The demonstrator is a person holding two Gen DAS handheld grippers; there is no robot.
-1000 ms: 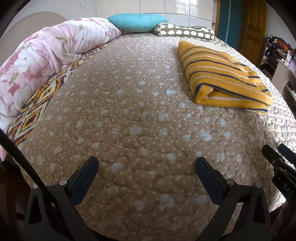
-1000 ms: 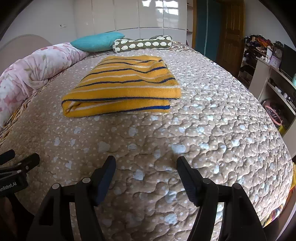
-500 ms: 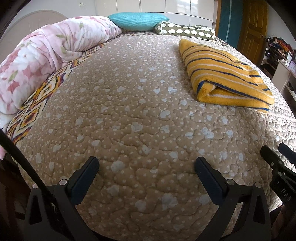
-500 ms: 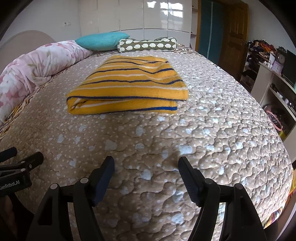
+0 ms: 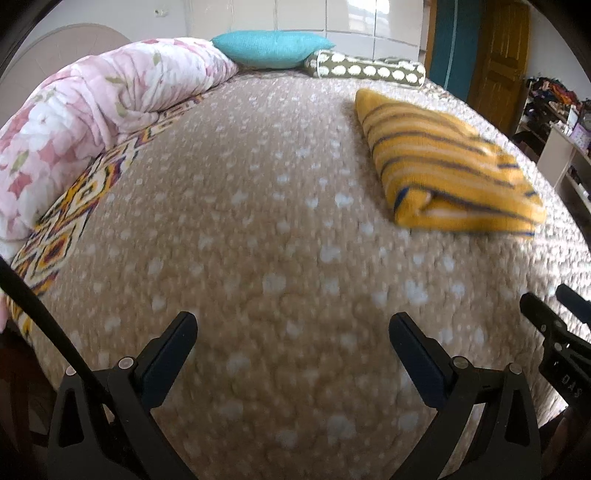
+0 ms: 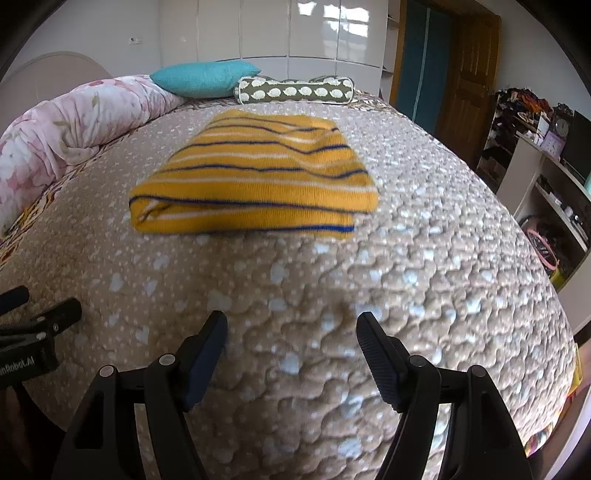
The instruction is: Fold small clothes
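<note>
We log: folded striped sweater (image 6: 255, 177) on bed (image 6: 424, 266); left hand-held gripper (image 5: 293, 334) and right hand-held gripper (image 6: 291, 332) both spread, empty.

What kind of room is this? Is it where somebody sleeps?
Most likely a bedroom. A big bed with a quilted cover fills the view, a teal pillow and a rolled pink floral duvet lie on it, and glossy wardrobe doors stand behind.
</note>
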